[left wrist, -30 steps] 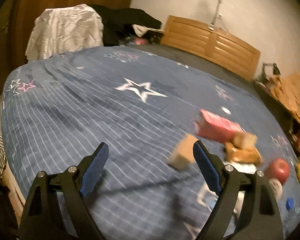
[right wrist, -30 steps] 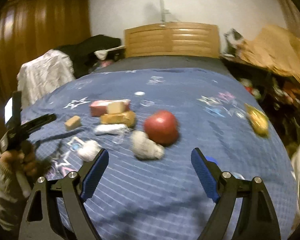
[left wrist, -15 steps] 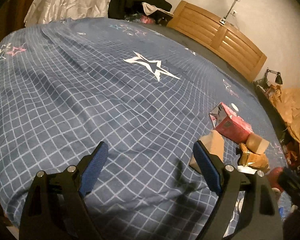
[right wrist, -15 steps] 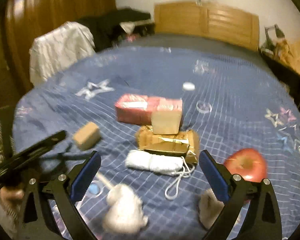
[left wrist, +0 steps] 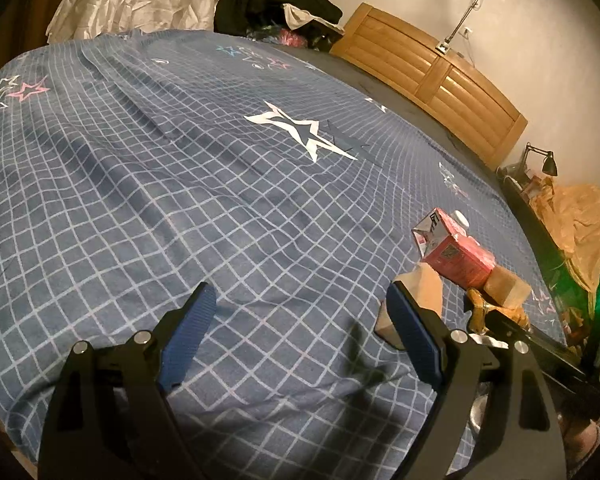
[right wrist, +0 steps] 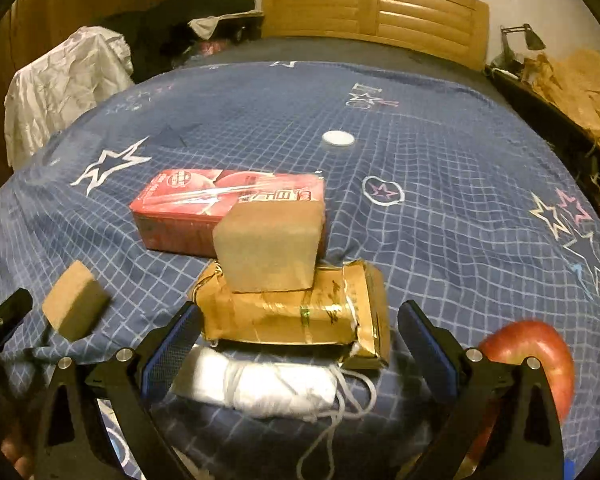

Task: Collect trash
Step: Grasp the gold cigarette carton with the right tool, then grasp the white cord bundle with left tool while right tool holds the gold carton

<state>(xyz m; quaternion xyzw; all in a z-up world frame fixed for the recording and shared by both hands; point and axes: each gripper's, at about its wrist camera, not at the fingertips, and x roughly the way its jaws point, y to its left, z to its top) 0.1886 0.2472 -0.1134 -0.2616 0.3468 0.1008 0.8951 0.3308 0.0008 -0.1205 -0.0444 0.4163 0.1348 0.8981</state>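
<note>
The right gripper (right wrist: 298, 344) is hanging open directly over the gold wrapper (right wrist: 296, 312), whose long axis is running straight across the gap between its jaws. The left gripper (left wrist: 300, 320), also open and empty, is facing bare bedspread (left wrist: 180, 200) left of the wrapper. Only the right view is showing the white bundle (right wrist: 268, 388) lying just nearer than the wrapper.

glossy gold wrapper (right wrist: 296, 312) (cloth bedspread (right wrist: 440, 208))

Counted on the blue checked bedspread (right wrist: 440, 160): two tan sponge-like blocks (right wrist: 270, 248) (right wrist: 74, 306), one red rectangular carton (right wrist: 204, 204), one gold foil-wrapped packet (right wrist: 300, 312), one white cloth bundle tied with string (right wrist: 276, 386), one red apple (right wrist: 536, 356), one small white round cap (right wrist: 338, 138).
</note>
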